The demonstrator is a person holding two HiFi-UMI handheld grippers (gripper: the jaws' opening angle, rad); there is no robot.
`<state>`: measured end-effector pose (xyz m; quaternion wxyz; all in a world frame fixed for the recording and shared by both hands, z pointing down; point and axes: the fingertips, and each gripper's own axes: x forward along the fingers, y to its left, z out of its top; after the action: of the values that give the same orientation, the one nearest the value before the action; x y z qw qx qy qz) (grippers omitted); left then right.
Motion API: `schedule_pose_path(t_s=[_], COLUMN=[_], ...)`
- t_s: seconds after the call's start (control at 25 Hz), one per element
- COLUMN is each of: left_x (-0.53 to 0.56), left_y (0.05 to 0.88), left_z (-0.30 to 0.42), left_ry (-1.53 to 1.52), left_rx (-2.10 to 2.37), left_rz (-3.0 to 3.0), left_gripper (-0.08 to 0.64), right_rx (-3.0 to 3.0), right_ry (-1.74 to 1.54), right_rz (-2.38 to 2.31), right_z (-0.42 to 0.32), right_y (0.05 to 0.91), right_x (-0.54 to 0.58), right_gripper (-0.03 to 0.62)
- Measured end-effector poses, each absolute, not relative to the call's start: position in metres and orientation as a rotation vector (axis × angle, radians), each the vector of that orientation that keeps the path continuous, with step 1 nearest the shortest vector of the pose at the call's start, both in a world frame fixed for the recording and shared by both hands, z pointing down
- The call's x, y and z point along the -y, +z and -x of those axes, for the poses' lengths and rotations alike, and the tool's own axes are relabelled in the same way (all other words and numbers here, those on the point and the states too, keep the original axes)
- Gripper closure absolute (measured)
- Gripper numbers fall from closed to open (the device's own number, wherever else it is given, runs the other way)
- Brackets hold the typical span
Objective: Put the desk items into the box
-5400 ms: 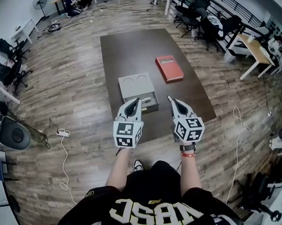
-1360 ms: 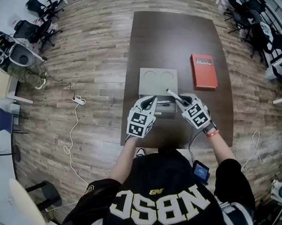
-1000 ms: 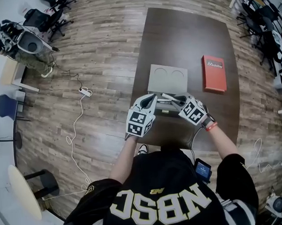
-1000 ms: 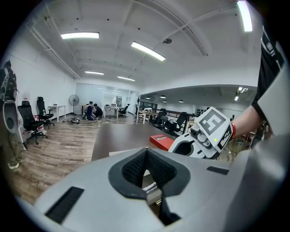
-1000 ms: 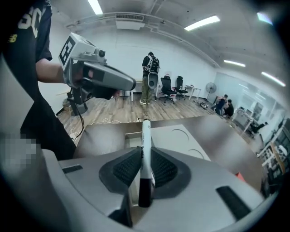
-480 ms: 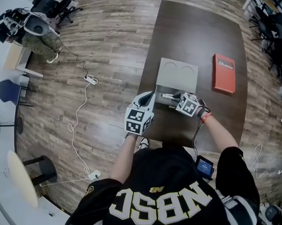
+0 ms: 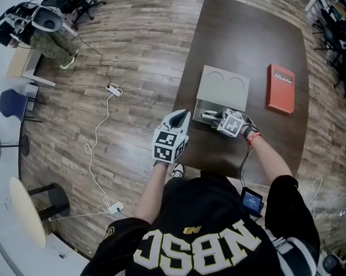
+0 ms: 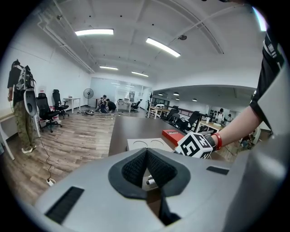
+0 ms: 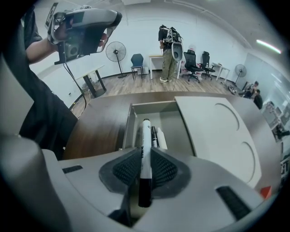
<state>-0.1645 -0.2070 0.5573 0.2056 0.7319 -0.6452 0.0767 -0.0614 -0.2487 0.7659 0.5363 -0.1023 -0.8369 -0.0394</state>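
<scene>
The right tongs (image 9: 145,152) are clamped narrow on the white marker (image 9: 145,136), its tip aimed down into the grey box (image 9: 217,131), open tray just ahead. Not released yet! The left tongs (image 8: 147,152) are pinched shut, empty, off to the side. Beneath the marker, a black pen (image 9: 154,136) and a white stick (image 9: 161,139) already lie inside. Farther beyond, the red book (image 7: 281,88) waits on the counter (image 7: 254,41).

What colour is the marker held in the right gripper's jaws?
White barrel with black ends; the marker shows best in the right gripper view.
</scene>
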Motion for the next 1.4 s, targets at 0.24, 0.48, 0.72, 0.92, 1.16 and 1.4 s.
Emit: schedule_pose_path(t_s=[0.24, 0.48, 0.72, 0.92, 1.16, 1.4], left_x=[0.207, 0.210, 0.213, 0.215, 0.219, 0.224], left_y=[0.559, 0.560, 0.562, 0.560, 0.560, 0.558], left_z=[0.162, 0.157, 0.155, 0.153, 0.149, 0.144], left_ry=[0.213, 0.210, 0.208, 0.211, 0.210, 0.212], left_rx=[1.786, 1.762, 1.741, 1.729, 1.714, 1.696], left_rz=[-2.039, -2.050, -2.061, -2.070, -2.088, -2.121], left_gripper=[0.546, 0.546, 0.546, 0.546, 0.546, 0.546], right_rx=[1.985, 1.954, 1.955, 1.955, 1.985, 2.041], right_ry=[-0.034, -0.021, -0.027, 0.059, 0.095, 0.094], right_rz=[0.255, 0.216, 0.236, 0.164, 0.139, 0.073], right_z=[0.064, 0.061, 0.066, 0.062, 0.059, 0.060], right_y=[0.765, 0.772, 0.771, 0.766, 0.755, 0.740], right_x=[0.247, 0.258, 0.256, 0.267, 0.270, 0.272], right_gripper=[0.520, 0.515, 0.509, 0.404, 0.368, 0.380])
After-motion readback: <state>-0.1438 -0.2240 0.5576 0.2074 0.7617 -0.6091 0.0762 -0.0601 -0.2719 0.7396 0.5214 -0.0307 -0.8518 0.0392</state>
